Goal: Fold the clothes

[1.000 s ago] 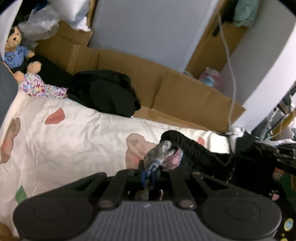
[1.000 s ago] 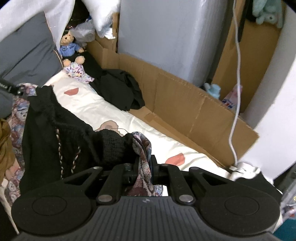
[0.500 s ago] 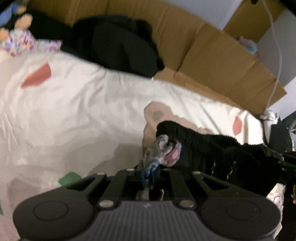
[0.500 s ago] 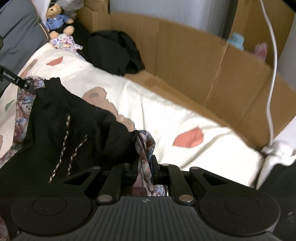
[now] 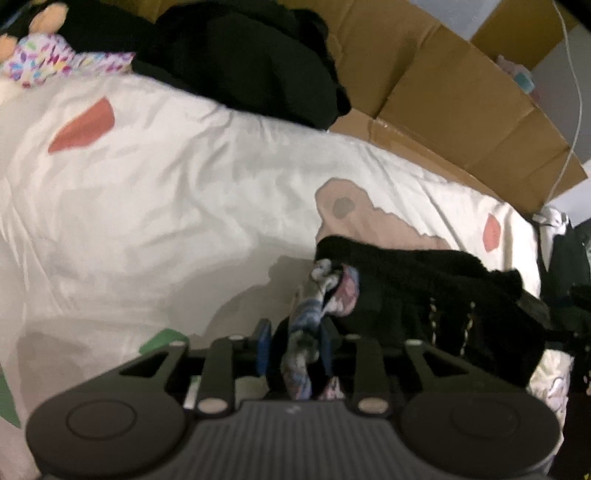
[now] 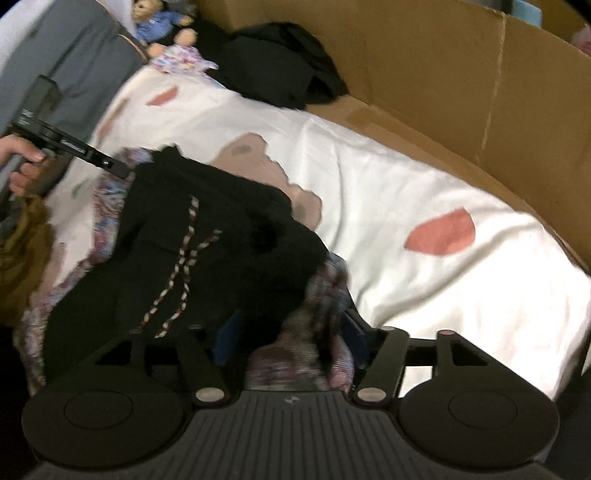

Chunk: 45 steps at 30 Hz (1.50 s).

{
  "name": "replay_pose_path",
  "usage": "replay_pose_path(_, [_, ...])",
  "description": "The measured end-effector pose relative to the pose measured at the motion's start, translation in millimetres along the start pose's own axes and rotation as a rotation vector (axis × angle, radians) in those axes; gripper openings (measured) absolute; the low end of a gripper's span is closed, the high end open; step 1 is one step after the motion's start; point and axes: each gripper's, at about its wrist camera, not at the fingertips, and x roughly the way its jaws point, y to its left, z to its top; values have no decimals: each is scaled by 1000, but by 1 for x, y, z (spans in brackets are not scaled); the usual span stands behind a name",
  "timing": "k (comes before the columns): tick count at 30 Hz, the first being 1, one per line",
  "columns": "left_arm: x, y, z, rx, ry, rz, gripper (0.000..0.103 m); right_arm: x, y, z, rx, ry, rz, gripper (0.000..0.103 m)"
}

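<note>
Two grippers are down low over a white bed sheet (image 5: 155, 206) with pink and brown shapes on it; between them lies the black garment (image 6: 207, 236) with a patterned lining, spread on the sheet, its striped drawstring (image 6: 184, 258) lying on top.

Left gripper (image 5: 295, 343): its jaws have just been opening and now stand partly apart; a twist of the patterned cloth (image 5: 314, 314) is between the blue pads but sits loose, with a gap at the side, so it is not pinched.

Right gripper (image 6: 291, 332): its jaws have just been opening too, and they stand wider; the other corner of the garment, black on one side and patterned on the other, sits slack between the pads.

From the right wrist view, a hand (image 6: 22, 162) holds the left gripper's handle at the far left edge, and its tip sits at the garment's far corner.

Farther back on the bed lie a heap of black clothes (image 5: 251, 62), a teddy bear in blue (image 6: 159, 18) and a soft toy in spotted cloth (image 5: 44, 59); brown cardboard (image 6: 461, 85) stands along the bed's far side; a grey pillow (image 6: 70, 66) is near the bear.
</note>
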Motion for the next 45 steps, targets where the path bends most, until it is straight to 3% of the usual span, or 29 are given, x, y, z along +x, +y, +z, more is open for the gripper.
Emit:
replay_pose_path(4, [0, -1, 13, 12, -24, 2, 51, -5, -15, 13, -5, -33, 4, 68])
replay_pose_path(8, [13, -8, 22, 21, -31, 4, 52, 7, -32, 24, 24, -42, -22, 68])
replay_pose_path(13, [39, -15, 28, 59, -2, 8, 55, 32, -42, 23, 3, 12, -39, 67])
replay_pose_path(16, [49, -12, 31, 39, -3, 13, 57, 42, -52, 21, 27, 22, -41, 67])
replay_pose_path(24, [73, 2, 34, -107, -18, -67, 60, 75, -68, 23, 112, 11, -15, 62])
replay_pose_path(29, [88, 1, 29, -110, 31, -37, 60, 98, -62, 28, 103, 9, -13, 54])
replay_pose_path(33, [98, 2, 20, -95, 80, -8, 56, 107, -58, 30, 103, 6, -16, 51])
replay_pose_path(40, [100, 2, 6, -32, 122, 15, 34, 109, -46, 29, 63, 3, 16, 49])
replay_pose_path(45, [83, 6, 3, -16, 137, 2, 38, 101, -37, 29, -6, 32, 92, 49])
